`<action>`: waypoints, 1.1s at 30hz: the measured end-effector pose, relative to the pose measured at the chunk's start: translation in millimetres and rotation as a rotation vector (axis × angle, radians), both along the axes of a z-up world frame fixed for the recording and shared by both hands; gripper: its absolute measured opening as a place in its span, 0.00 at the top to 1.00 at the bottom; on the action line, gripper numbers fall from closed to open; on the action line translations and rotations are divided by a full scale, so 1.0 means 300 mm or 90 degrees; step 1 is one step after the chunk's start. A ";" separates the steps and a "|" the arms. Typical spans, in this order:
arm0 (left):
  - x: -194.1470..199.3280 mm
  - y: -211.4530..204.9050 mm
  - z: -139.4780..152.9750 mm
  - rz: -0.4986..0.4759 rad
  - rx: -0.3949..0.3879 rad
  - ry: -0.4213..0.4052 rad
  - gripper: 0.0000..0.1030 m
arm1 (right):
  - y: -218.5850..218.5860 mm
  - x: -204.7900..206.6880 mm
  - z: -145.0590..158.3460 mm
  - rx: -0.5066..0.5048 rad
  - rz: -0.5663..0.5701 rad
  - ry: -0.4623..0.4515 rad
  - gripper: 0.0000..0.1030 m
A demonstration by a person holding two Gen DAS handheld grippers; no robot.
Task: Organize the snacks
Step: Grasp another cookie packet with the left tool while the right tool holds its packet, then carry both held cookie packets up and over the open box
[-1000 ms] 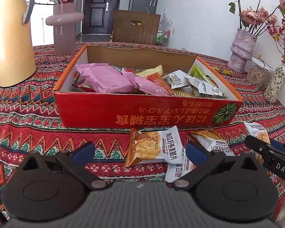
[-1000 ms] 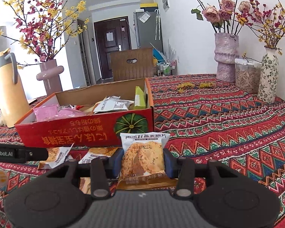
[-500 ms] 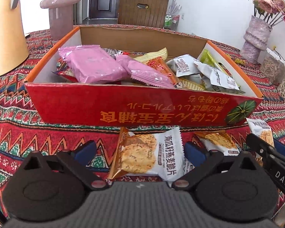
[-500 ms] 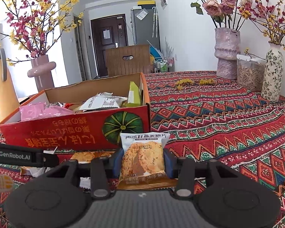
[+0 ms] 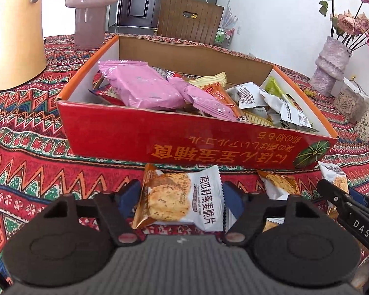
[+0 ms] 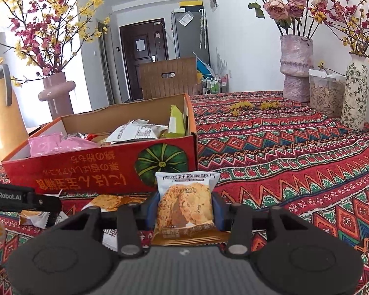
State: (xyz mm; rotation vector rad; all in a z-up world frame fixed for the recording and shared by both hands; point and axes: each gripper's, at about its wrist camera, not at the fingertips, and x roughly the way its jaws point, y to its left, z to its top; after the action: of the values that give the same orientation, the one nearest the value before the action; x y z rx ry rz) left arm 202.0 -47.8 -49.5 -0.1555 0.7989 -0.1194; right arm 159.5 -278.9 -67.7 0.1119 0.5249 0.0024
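Note:
A red cardboard box (image 5: 174, 137) full of snack packets stands on the patterned tablecloth; it also shows in the right wrist view (image 6: 91, 169). My left gripper (image 5: 180, 198) is shut on a white-and-orange oat crisp packet (image 5: 182, 198) and holds it just in front of the box. My right gripper (image 6: 185, 209) is shut on a similar oat crisp packet (image 6: 185, 204), held upright before the box's pumpkin-marked corner. Loose oat crisp packets (image 5: 279, 184) lie on the cloth in front of the box.
A yellow thermos jug (image 5: 12, 32) and a pink vase (image 5: 91, 14) stand at the far left. A purple vase (image 6: 296, 68), a seed jar (image 6: 326, 93) and a floral vase (image 6: 355, 93) stand at the far right. A wooden chair (image 6: 168, 78) is behind the table.
My left gripper has closed onto the oat crisp packet and lifted it toward the box. My right gripper keeps its packet and has shifted slightly.

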 end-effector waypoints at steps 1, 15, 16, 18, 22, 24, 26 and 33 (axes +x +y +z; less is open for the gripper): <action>-0.004 0.003 -0.001 0.000 0.002 -0.002 0.29 | 0.000 0.000 0.000 0.000 0.000 0.000 0.57; -0.069 -0.053 -0.021 -0.025 0.108 -0.043 0.46 | 0.001 -0.004 0.002 0.001 0.000 -0.003 0.57; -0.073 -0.051 -0.021 -0.023 0.108 -0.045 0.48 | 0.001 -0.004 0.002 0.001 0.000 -0.003 0.57; -0.080 -0.043 -0.019 -0.017 0.103 -0.046 0.52 | 0.001 -0.004 0.002 0.000 0.000 -0.003 0.57; -0.098 -0.035 -0.016 -0.023 0.098 -0.049 0.53 | 0.001 -0.004 0.002 0.000 0.000 -0.002 0.57; -0.110 -0.032 -0.013 -0.023 0.097 -0.052 0.53 | 0.001 -0.007 0.003 -0.001 0.002 -0.005 0.57; -0.121 -0.028 -0.007 -0.021 0.099 -0.058 0.53 | 0.003 -0.011 0.005 -0.004 0.002 -0.010 0.57; -0.164 -0.021 0.043 -0.029 0.092 -0.089 0.53 | 0.001 -0.014 0.008 -0.004 -0.002 -0.015 0.57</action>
State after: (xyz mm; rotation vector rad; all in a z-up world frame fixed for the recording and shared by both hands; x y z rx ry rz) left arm 152.9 -54.2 -36.7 0.0071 0.6697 -0.1139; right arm 155.2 -278.5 -65.3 0.1062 0.5008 -0.0013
